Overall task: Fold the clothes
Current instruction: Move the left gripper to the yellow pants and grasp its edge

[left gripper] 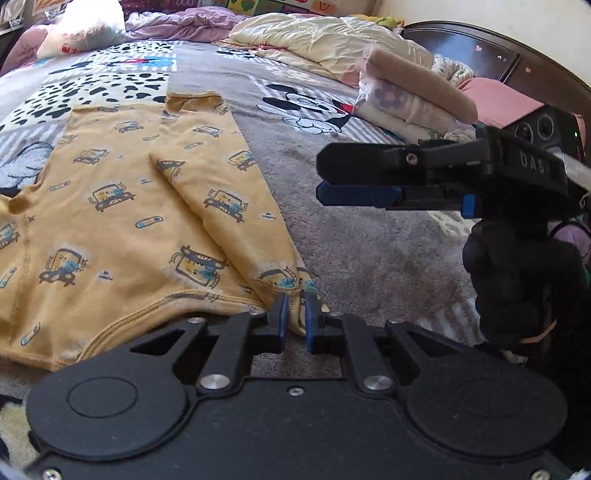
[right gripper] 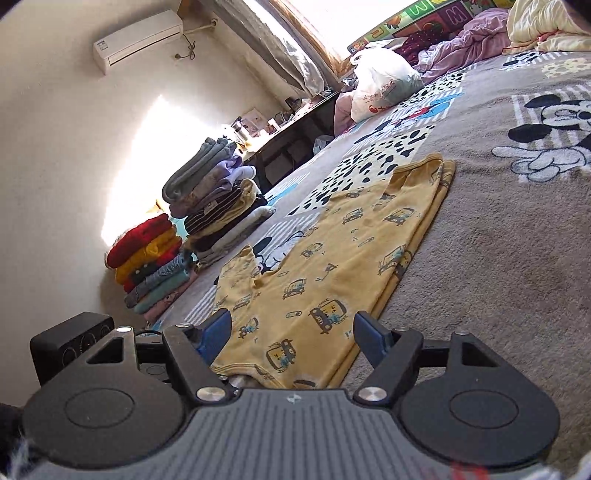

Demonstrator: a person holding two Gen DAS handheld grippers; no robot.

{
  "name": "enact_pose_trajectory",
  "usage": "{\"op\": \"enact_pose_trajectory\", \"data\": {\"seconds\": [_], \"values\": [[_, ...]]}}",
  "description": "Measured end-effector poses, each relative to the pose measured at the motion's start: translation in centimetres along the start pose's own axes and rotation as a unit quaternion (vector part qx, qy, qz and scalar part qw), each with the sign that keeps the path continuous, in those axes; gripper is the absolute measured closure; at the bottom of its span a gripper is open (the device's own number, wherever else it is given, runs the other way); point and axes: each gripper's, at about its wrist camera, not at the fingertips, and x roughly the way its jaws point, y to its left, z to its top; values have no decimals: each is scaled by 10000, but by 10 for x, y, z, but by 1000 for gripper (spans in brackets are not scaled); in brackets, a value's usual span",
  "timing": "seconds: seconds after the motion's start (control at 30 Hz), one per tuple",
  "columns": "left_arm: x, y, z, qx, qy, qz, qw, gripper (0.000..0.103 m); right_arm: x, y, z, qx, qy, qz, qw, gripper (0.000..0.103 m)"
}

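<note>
Daylight from the window [right gripper: 295,26] fills the room, casting a glaring overexposed patch on the wall [right gripper: 136,155]. Both fisheye views bend strongly at their dark-cornered edges; focus stays sharp.

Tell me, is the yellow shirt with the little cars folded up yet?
Partly folded. The yellow shirt lies flat on the bed cover with one side flap turned over onto its middle; the rest is spread out.

The raised letters "DAS" stand on the black body of the right gripper [left gripper: 354,175], and a large "M" marks a colourful alphabet mat [right gripper: 436,18].
</note>
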Motion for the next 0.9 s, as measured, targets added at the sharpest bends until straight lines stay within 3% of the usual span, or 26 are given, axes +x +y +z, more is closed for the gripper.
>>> {"op": "enact_pose_trajectory", "data": {"seconds": [0.07, 0.13, 0.2, 0.27, 0.33, 0.43, 0.53, 0.6, 0.67, 0.77, 0.9], "values": [[-17, 6, 2, -119, -220, -41, 9997, 86, -1, 3, -5, 192, -115, 12, 9997, 30], [-35, 23, 6, -479, -435, -16, 9979, 73, -5, 5, -11, 374, -301, -109, 9988, 30], [-50, 47, 8, -963, -608, 191, 9933, 72, -11, 12, -18, 421, -467, -302, 9976, 30], [-66, 79, 9, -1628, -793, 490, 9822, 72, -15, 24, -25, 322, -579, -601, 9960, 30], [-85, 111, 6, -2298, -1000, 853, 9643, 72, -17, 39, -34, 161, -670, -885, 9937, 30], [-114, 158, 1, -3138, -1303, 1428, 9296, 72, -23, 69, -42, -177, -847, -1116, 9900, 30], [-131, 206, -6, -3890, -1556, 1641, 8931, 72, -20, 106, -50, -723, -940, -1332, 9840, 30], [-134, 234, -10, -4254, -1637, 1708, 8735, 72, -13, 123, -61, -837, -919, -1321, 9834, 30], [-132, 255, -10, -4466, -1727, 1789, 8595, 72, -1, 133, -70, -802, -753, -1231, 9863, 30], [-124, 280, -9, -4653, -1881, 1717, 8477, 72, 18, 141, -82, -746, -389, -1248, 9886, 30], [-113, 299, -1, -4591, -2103, 1549, 8491, 73, 26, 136, -86, -211, -284, -1199, 9922, 30]]}}
